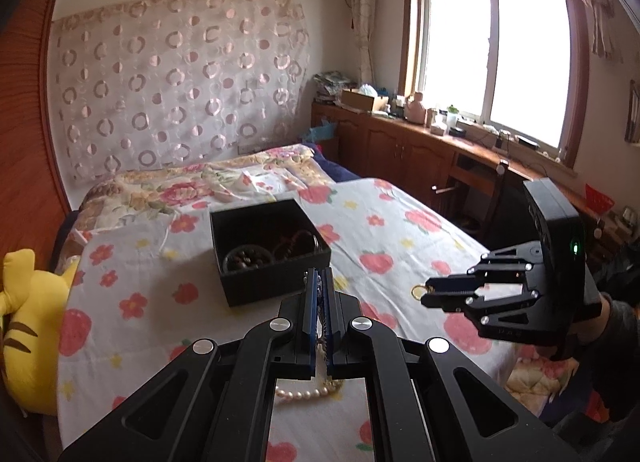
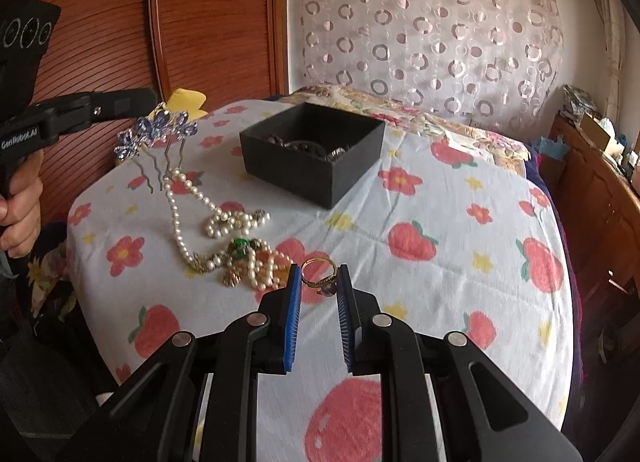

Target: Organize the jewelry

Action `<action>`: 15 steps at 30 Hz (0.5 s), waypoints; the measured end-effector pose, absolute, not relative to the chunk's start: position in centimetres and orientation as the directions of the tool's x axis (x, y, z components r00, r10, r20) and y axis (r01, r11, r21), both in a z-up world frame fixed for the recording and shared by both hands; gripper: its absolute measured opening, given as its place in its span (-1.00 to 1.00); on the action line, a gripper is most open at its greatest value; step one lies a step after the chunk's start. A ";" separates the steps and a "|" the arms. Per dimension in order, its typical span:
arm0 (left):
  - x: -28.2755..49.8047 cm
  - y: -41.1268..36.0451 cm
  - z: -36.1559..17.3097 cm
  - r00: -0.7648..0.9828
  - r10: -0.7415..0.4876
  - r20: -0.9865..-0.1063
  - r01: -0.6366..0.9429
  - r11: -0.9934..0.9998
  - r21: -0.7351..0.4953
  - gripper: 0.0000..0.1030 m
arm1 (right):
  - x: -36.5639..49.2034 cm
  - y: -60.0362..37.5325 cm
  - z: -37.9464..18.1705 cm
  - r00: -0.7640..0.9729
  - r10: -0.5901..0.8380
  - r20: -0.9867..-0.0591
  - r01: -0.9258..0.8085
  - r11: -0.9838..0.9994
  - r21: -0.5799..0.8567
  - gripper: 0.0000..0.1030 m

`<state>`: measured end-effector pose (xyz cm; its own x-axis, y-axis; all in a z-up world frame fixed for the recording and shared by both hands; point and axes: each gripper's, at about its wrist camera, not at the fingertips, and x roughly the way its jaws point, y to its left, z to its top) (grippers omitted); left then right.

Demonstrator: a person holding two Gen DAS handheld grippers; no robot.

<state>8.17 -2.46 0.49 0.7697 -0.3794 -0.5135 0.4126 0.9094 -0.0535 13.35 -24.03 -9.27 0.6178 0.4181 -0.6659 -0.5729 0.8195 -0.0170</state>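
While jewelry waits on the floral strawberry-print bedspread (image 2: 420, 221), whose rounded edges fall away left and right, the open black cardboard box (image 2: 316, 153) sits at the far middle with clear sheet all around it. A white pearl necklace (image 2: 180, 217) trails up from the tangled pile at near left to the raised blue rhinestone hair comb (image 2: 154, 135), pinched in the left gripper (image 1: 319, 282); carried boxward, the snagged strand could drag its neighbours toward the edge. At near centre, the right gripper (image 2: 319, 282) nips a gold ring with a dark stone (image 2: 318, 272) by its band, a thin hold likely to slip.
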 end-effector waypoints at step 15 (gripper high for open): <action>12.0 -0.5 2.6 0.737 -0.471 -0.485 0.424 0.881 -0.209 -0.97 | 14.3 -22.5 -7.5 0.635 0.442 -0.633 -0.586 0.810 -0.022 -0.62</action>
